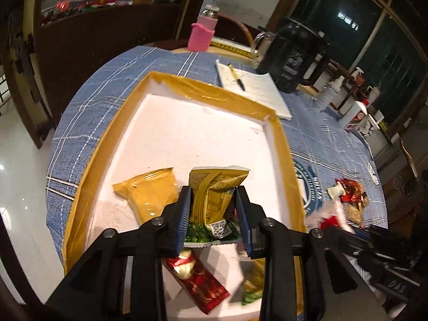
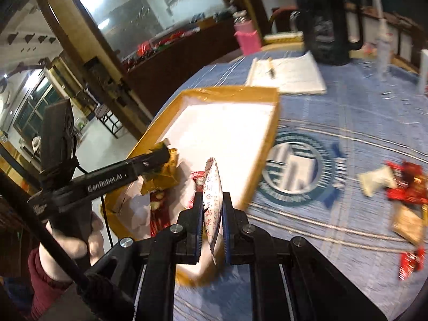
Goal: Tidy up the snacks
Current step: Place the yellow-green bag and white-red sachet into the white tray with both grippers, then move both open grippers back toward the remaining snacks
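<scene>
While both claws are gripping packets, left gripper [image 1: 214, 200] clamping the gold snack packet [image 1: 214, 187] and right gripper [image 2: 212, 214] pinching the white packet [image 2: 212, 187], I'm releasing low at the tray's [image 1: 107, 139] bare 12 o'clock end.

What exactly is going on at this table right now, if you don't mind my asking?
A person is sorting snack packets into a white foam tray with a tan taped rim on a blue plaid tablecloth. The left gripper is shut on a gold and green snack packet over the tray. The right gripper is shut on a flat white packet with red writing. More red wrapped snacks wait on the cloth.
</scene>
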A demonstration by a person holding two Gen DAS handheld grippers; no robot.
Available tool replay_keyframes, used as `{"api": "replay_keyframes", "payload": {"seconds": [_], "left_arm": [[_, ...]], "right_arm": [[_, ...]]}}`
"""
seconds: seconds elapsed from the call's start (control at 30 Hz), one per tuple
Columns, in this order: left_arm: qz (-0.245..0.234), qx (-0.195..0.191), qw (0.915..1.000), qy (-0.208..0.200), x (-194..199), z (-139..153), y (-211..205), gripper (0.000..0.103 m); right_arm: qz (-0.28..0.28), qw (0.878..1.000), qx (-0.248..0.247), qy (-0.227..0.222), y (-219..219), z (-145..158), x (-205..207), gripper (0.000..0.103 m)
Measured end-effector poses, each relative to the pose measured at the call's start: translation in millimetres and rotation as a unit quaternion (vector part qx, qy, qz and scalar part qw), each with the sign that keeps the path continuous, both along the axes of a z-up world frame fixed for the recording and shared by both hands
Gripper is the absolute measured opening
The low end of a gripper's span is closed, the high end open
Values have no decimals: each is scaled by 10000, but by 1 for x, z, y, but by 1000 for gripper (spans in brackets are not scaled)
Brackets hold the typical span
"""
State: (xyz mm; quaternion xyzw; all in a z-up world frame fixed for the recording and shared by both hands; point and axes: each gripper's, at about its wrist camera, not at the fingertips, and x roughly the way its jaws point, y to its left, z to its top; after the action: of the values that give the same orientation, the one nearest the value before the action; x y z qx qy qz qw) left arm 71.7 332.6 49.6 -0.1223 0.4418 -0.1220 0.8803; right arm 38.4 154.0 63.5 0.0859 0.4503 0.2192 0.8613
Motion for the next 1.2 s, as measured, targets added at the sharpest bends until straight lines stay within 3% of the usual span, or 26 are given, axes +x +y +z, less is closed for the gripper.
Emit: {"api": "replay_keyframes", "payload": {"seconds": [0.37,0.5,0.6,0.67,0.83,0.93,1.03,1.2], "left_arm": [[-70,-321,9994,-146,10,-1,18,36],[29,-449,9986,-287,6,1,23,54],[39,-598,9970,-486,-5,10,27,61],[58,-677,9958,-612,-14,19,27,65],[64,-837,9909,-1049,-58,47,22,81],[-71,-1118,9857,-1262,-85,54,16,84],[-349,-1506,9815,-1125,-101,51,2,84],[-618,-2029,9704,-1153,-138,50,-38,84]], "right_arm": [[-158,9991,-372,105,35,-22,36,12],[-346,9985,-417,-29,33,-19,34,16],[-405,9981,-395,-245,29,-10,27,34],[-434,9977,-382,-367,26,-3,20,34],[-545,9953,-357,-721,8,18,-13,34],[-669,9931,-334,-907,-9,26,-39,34],[-881,9905,-279,-1017,-37,28,-66,34],[-1415,9869,353,-695,-107,13,-98,34]]}}
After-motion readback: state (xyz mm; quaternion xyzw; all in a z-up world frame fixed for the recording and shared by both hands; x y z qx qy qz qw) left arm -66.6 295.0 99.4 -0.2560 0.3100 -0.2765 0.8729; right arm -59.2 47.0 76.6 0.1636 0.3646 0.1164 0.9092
